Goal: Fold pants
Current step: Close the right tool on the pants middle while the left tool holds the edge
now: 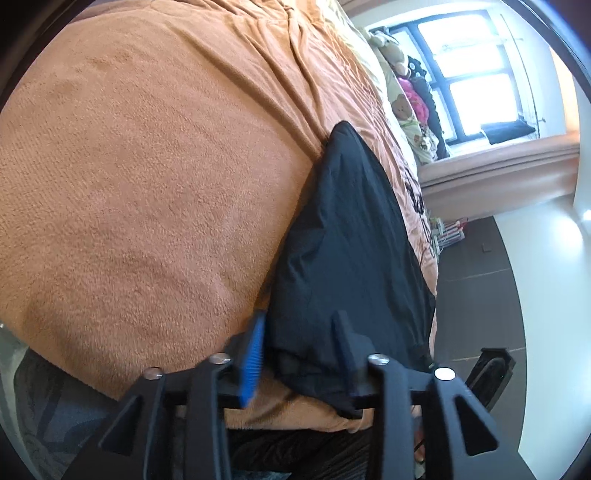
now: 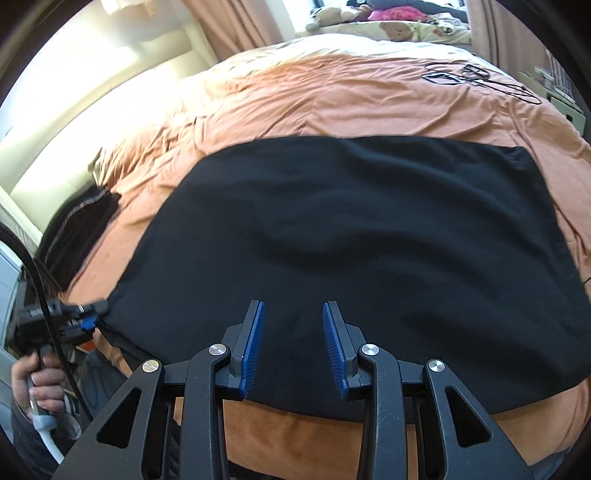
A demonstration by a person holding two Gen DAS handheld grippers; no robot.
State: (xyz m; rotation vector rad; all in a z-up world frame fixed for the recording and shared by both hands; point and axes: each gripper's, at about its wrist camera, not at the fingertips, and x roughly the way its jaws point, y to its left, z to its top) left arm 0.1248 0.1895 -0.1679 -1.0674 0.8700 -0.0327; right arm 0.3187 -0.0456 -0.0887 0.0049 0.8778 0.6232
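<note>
Black pants (image 2: pixel 351 240) lie folded flat as a wide rectangle on the orange bed cover (image 2: pixel 332 92). My right gripper (image 2: pixel 293 304) hovers over their near edge, open, its blue pads apart with nothing pinched. My left gripper (image 2: pixel 98 314) sits at the pants' left corner, held by a hand (image 2: pixel 37 380). In the left wrist view the pants (image 1: pixel 343 240) run away along the bed edge. There the left gripper (image 1: pixel 301 315) is open: the corner cloth lies loose between the fingers, and the blue pad (image 1: pixel 253 358) rests at the fabric's edge.
A dark garment pile (image 2: pixel 81 221) lies at the bed's left side. Black cords (image 2: pixel 480 79) rest on the cover at the far right. Pillows and plush toys (image 2: pixel 388 26) line the head of the bed. Dark floor (image 1: pixel 480 295) runs beside the bed.
</note>
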